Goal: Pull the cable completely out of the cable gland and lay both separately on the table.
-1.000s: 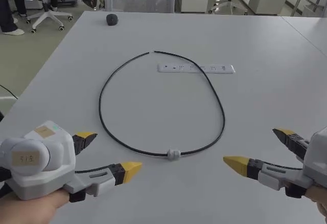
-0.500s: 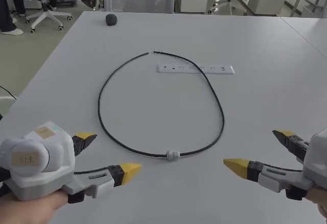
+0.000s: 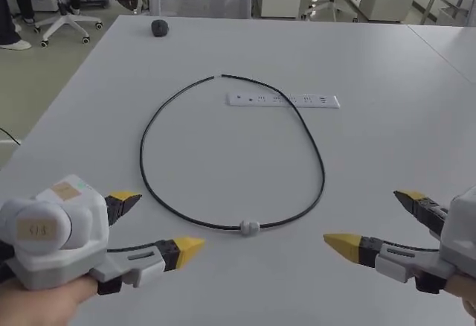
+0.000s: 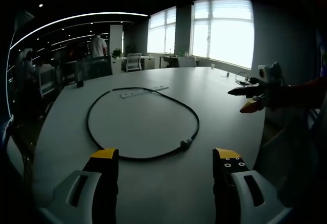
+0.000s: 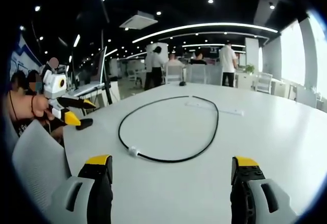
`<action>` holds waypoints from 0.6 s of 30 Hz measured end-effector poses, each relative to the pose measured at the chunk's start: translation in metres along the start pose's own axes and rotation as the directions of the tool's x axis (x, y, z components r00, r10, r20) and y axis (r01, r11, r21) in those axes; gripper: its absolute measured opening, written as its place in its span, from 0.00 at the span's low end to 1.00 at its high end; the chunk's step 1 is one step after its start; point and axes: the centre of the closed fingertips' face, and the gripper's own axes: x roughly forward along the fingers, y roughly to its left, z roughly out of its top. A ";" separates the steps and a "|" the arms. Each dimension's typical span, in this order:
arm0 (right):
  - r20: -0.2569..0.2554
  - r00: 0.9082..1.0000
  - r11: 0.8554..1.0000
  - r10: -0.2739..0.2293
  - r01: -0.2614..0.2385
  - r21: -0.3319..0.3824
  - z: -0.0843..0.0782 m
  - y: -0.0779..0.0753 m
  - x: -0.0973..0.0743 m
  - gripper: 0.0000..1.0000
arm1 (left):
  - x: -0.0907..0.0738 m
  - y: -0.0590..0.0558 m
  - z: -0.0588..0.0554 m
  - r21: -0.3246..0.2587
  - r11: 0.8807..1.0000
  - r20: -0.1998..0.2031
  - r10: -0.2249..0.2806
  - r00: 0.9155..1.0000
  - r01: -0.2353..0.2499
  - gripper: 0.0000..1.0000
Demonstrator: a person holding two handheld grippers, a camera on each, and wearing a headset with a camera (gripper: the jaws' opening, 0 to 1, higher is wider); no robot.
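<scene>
Both empty, jaws spread wide: left gripper [image 3: 160, 220], right gripper [image 3: 370, 218]. Cable gland [image 3: 249, 227] sits threaded on the black cable [image 3: 141, 166] loop, on the table [image 3: 387, 65] between them. Best: pinch gland, grip cable just beside it, pull straight. Right gripper view adds people standing behind the table.

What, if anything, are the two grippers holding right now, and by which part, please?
Nothing is held: the left gripper and right gripper are both open, short of the cable and its gland.
</scene>
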 end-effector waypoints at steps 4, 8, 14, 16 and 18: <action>-0.001 1.000 1.000 0.002 -0.002 -0.003 0.001 0.002 -0.001 0.97 | -0.001 -0.001 0.002 0.003 1.000 0.007 0.000 1.000 0.000 0.76; -0.005 1.000 1.000 0.010 -0.010 -0.009 0.000 0.003 0.000 0.97 | -0.001 -0.002 0.001 0.002 1.000 0.006 0.002 1.000 -0.002 0.76; -0.012 1.000 1.000 0.020 -0.021 -0.015 -0.002 0.006 0.002 0.97 | -0.001 -0.002 0.001 0.003 1.000 0.004 0.002 1.000 -0.002 0.76; -0.014 1.000 1.000 0.026 -0.026 -0.016 -0.001 0.008 0.003 0.97 | -0.001 -0.001 0.000 0.001 1.000 0.004 0.003 1.000 -0.003 0.76; -0.017 0.999 0.999 0.030 -0.031 -0.025 -0.001 0.009 0.004 0.96 | -0.001 -0.001 0.000 0.003 1.000 0.001 0.003 1.000 -0.003 0.76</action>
